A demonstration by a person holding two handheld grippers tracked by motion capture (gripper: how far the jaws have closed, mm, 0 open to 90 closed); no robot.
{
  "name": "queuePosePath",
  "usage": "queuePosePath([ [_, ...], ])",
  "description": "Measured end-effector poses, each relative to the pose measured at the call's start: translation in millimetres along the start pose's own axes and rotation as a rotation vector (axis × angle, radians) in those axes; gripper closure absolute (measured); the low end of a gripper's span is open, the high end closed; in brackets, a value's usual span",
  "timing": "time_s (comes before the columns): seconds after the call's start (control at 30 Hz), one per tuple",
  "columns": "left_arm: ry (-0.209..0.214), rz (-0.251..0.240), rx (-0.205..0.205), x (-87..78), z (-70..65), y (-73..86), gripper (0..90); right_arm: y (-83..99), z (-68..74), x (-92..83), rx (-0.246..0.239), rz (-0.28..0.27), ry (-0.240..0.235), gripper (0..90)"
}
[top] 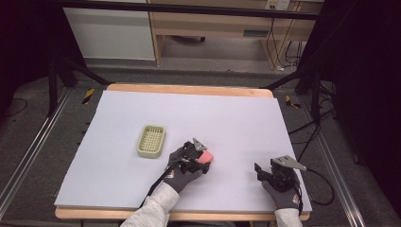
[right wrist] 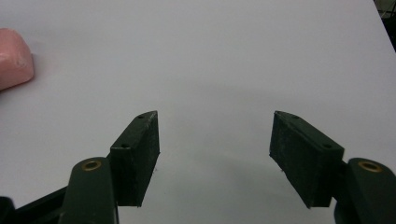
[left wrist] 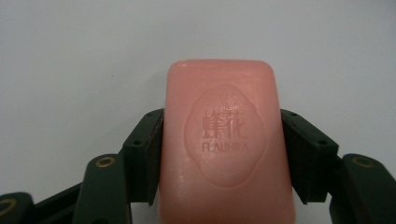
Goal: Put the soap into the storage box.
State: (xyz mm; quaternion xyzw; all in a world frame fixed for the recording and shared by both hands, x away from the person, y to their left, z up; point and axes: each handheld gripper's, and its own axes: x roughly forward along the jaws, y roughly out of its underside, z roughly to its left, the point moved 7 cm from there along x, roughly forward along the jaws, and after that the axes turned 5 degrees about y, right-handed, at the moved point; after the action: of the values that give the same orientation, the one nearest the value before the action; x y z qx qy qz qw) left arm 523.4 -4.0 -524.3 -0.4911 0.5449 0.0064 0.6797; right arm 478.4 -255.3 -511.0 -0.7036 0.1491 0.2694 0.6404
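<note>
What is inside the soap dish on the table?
The soap dish looks empty: its slatted floor shows. The pink soap is clamped in the left hand-held gripper instead. Anything under the dish is hidden.

A: Item one: what lettering is showing on the pink soap bar (left wrist: 226,144)?

B: Latin capitals are reading "FLAUHRA", pressed into the bar's top face, inside a raised, lobed medallion. The stroke of the fourth letter is looking soft, so that spelling is standing as a best reading.

A: Anything sitting above that word?

B: Two larger Chinese characters are standing directly over it in the same medallion; the second is reading as 花, the first is staying too blurred to catalogue.

A: Any other entries?

B: A pale label (top: 256,33) is showing on the wooden furniture beyond the table, too small to read. Nothing else legible is appearing.
</note>
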Motion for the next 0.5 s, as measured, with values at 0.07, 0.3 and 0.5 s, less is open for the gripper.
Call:
queuePosePath([
  [0.07, 0.004, 0.001, 0.006, -0.4, -0.5, 0.2, 37.0, -0.1, -0.4, 0.0, 0.001, -0.001, 0.000, 33.3],
  [0.3, 0.014, 0.006, 0.026, -4.5, -0.7, 0.6, 37.0, -0.2, -0.6, 0.0, 0.001, -0.003, 0.001, 33.3],
  [0.5, 0.026, 0.003, 0.038, -14.3, -0.7, -1.5, 37.0, -0.1, -0.4, 0.0, 0.001, -0.003, 0.001, 33.3],
])
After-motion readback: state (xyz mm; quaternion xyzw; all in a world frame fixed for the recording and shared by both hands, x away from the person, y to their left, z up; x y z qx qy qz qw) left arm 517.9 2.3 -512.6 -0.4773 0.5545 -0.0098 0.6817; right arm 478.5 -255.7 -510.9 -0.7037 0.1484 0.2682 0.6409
